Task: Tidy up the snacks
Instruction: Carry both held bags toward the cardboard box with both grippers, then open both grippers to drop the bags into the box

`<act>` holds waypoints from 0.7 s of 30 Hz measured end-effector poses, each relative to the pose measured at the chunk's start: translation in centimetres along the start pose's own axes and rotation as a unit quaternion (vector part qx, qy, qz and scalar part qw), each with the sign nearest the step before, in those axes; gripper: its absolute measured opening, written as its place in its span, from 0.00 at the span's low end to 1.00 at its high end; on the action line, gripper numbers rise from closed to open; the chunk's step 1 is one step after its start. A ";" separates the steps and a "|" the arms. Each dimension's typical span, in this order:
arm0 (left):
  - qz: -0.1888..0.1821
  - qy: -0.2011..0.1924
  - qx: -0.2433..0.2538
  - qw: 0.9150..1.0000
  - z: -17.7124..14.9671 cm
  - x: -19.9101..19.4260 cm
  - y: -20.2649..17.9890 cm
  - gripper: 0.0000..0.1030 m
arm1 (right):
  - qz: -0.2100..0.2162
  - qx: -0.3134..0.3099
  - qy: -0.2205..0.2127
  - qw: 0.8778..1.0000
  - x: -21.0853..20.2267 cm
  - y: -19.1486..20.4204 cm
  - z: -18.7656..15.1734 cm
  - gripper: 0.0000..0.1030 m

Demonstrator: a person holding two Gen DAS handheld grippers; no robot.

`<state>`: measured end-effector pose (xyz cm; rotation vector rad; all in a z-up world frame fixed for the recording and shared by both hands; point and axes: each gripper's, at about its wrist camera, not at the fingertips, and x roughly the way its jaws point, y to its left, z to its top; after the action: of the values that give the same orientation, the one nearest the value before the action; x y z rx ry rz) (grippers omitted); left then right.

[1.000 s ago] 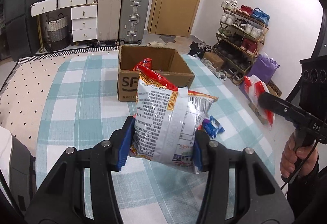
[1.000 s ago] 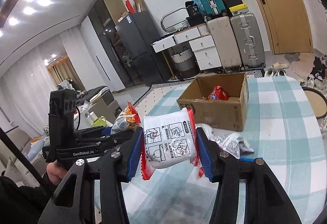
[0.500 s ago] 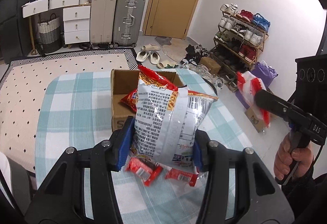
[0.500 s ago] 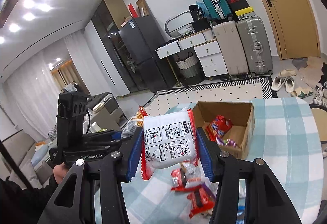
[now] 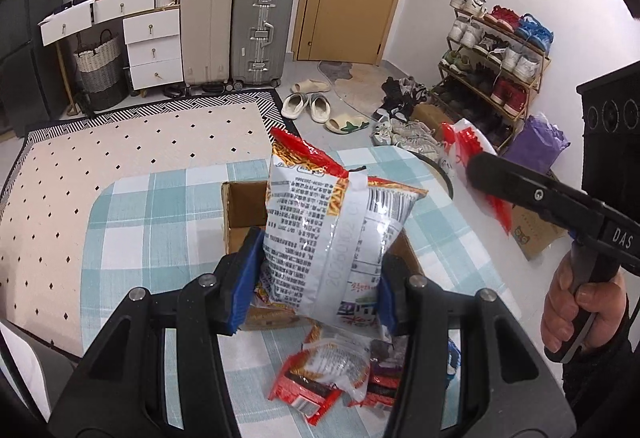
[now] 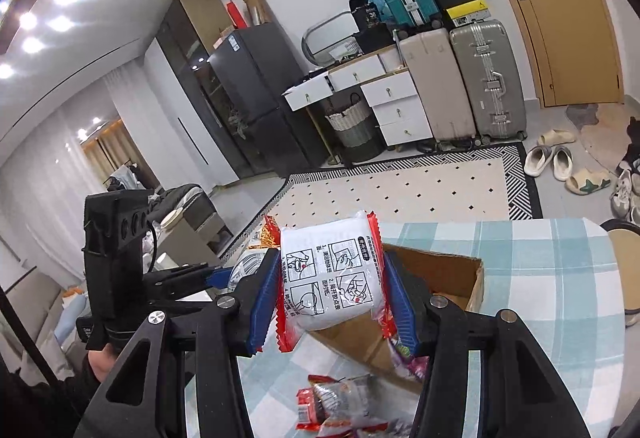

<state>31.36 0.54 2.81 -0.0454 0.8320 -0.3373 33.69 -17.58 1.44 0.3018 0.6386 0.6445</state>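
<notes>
My left gripper (image 5: 314,284) is shut on a silver and red snack bag (image 5: 332,238), held upright above the open cardboard box (image 5: 240,206). My right gripper (image 6: 332,296) is shut on a white and red noodle pack (image 6: 330,280), which hangs over the box (image 6: 448,278) near its front wall. The left wrist view shows the right gripper (image 5: 472,162) from the side with its pack (image 5: 470,140), to the right of the box. Loose red snack packets (image 5: 324,374) lie on the checked table (image 5: 160,206) in front of the box, seen in the right wrist view as packets (image 6: 340,406).
The table's far edge (image 5: 180,174) lies just beyond the box, above a dotted rug (image 5: 120,142). A hand (image 5: 576,314) grips the right tool's handle. Suitcases (image 5: 260,26), drawers (image 5: 148,42) and a shoe rack (image 5: 492,50) line the far walls.
Both grippers have carried their bags forward and a little up, from over the table's middle to above the box. The loose packets now show below the fingers.
</notes>
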 end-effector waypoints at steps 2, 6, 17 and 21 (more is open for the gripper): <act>-0.002 0.011 -0.001 1.000 0.7 1.6 0.3 0.46 | -0.003 0.002 0.007 1.000 1.1 -0.7 0.0 0.50; 0.000 0.033 0.003 0.999 1.0 5.0 0.7 0.46 | -0.016 0.005 0.028 0.999 3.6 -2.2 -0.4 0.50; 0.000 0.085 -0.014 0.996 -0.1 13.9 2.6 0.46 | -0.034 0.018 0.084 0.996 9.4 -6.5 -3.2 0.51; -0.005 0.097 -0.022 0.995 -0.8 16.1 3.5 0.46 | -0.035 0.027 0.095 0.995 10.4 -7.6 -4.0 0.51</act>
<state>41.78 -1.05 -9.82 -0.0589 1.0321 -0.3352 41.07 -16.41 -9.81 0.2685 0.8454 0.5937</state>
